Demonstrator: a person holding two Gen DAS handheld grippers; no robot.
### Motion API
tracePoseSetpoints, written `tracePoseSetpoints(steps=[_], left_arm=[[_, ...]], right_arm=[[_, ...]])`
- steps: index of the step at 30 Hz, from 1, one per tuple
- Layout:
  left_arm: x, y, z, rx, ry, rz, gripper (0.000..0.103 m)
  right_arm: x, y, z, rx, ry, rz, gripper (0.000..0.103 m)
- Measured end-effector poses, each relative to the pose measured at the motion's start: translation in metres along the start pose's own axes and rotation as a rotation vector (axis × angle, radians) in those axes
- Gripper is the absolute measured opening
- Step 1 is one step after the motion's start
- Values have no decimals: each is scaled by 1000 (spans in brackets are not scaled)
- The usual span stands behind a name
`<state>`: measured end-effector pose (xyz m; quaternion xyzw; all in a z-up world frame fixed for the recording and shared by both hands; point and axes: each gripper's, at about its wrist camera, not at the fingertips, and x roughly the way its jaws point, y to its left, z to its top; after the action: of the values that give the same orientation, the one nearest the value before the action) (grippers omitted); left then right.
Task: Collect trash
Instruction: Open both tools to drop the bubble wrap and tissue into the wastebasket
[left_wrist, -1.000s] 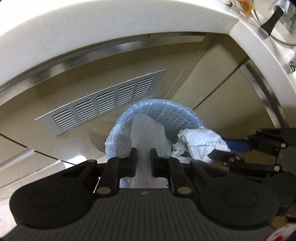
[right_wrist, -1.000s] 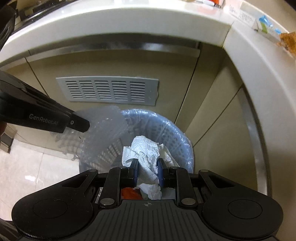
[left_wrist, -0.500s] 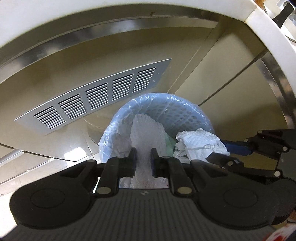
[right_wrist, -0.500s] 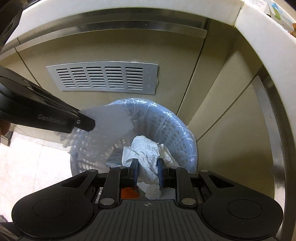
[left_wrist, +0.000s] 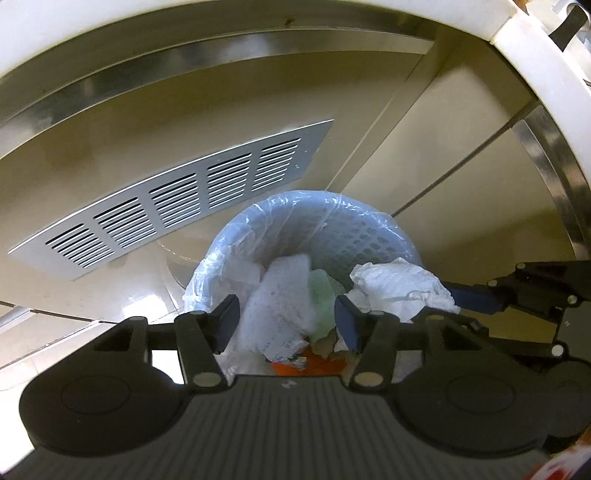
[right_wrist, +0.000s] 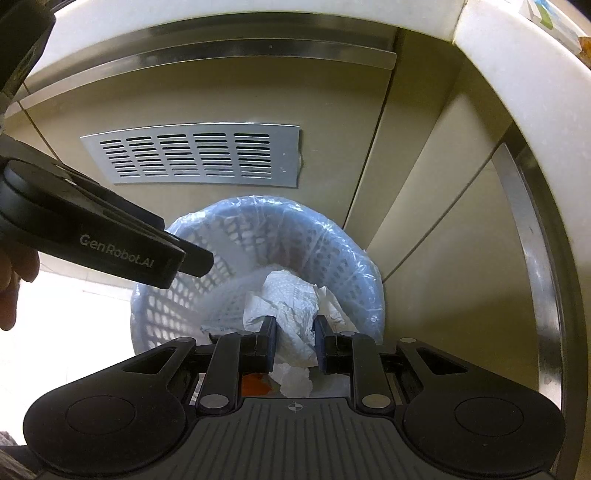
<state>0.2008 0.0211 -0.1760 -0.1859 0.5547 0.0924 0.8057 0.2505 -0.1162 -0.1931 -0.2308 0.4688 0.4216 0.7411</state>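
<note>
A beige cabinet front (left_wrist: 369, 122) with a slatted metal vent (left_wrist: 177, 195) fills both views under a white counter edge (right_wrist: 517, 74). Before it stands a pale blue perforated trash basket (left_wrist: 354, 232) lined with a clear plastic bag (left_wrist: 207, 266). The left gripper (left_wrist: 286, 323) points down over the basket's mouth; its jaws have just been opening and stand moderately apart, pressing on nothing. A white textured sheet (left_wrist: 277, 306) lies loose in the gap between and below them, blurred, over green and orange scraps in the basket. The right gripper (right_wrist: 294, 343) hangs above the basket's near side, its jaws narrowly set and clamped on a crumpled white paper towel (right_wrist: 291, 306), which bulges out above the pads.
</note>
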Motion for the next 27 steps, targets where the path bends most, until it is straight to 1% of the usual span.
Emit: tracePoseSetpoints(steps=[19,22,23,24,25,26,27], left_arm=[[-17,11,-6,-22,-20,17,53],[-19,13,-7,-26,-23,18,53],[-20,14,-7,-26,-24,19,53],[-21,14,-7,-27,-24,19,53],[-21,15,-8,-28,-24,19,53],[-21,16,-8,-29,-24,19,53],[-22,16,-8,-31,-25,19,53]], right_arm=[[-5,8,6,-11,-19,10,22],[-4,6,7,-3,-24,25,22],[-3,6,7,-1,-24,30,30],[-3,6,7,2,-25,31,41],[-3,6,8,7,-29,33,69],[-5,6,8,13,-39,34,77],[-6,6,8,15,-44,38,77]])
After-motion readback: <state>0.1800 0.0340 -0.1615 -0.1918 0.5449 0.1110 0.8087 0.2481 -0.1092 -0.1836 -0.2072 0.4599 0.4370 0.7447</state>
